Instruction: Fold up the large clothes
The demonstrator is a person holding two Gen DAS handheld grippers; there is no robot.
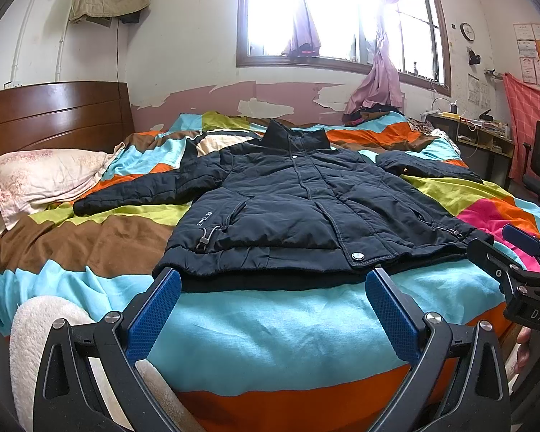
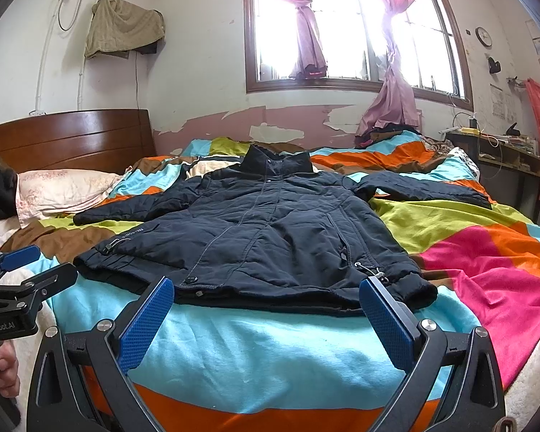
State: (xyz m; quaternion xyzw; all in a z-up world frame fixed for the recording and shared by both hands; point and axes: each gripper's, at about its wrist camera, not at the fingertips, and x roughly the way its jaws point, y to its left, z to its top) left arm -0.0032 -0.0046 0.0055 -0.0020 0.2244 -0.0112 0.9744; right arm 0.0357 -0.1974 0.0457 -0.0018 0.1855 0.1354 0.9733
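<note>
Both hands hold their grippers low at the foot of the bed, side by side, aimed at the hem of the jacket (image 1: 298, 201). Left gripper (image 1: 273, 280): blue fingers (image 1: 154, 316) spread wide, nothing between them, tips just short of the hem. Right gripper (image 2: 266, 289): likewise spread wide and empty, tips just beside the hem near the cord toggle (image 2: 376, 273). The dark jacket lies face up and flat on the striped bedspread (image 1: 270, 327), collar toward the window (image 1: 342, 14), both sleeves spread out. Pillow (image 1: 50, 176) sits by the headboard (image 1: 54, 115).
</note>
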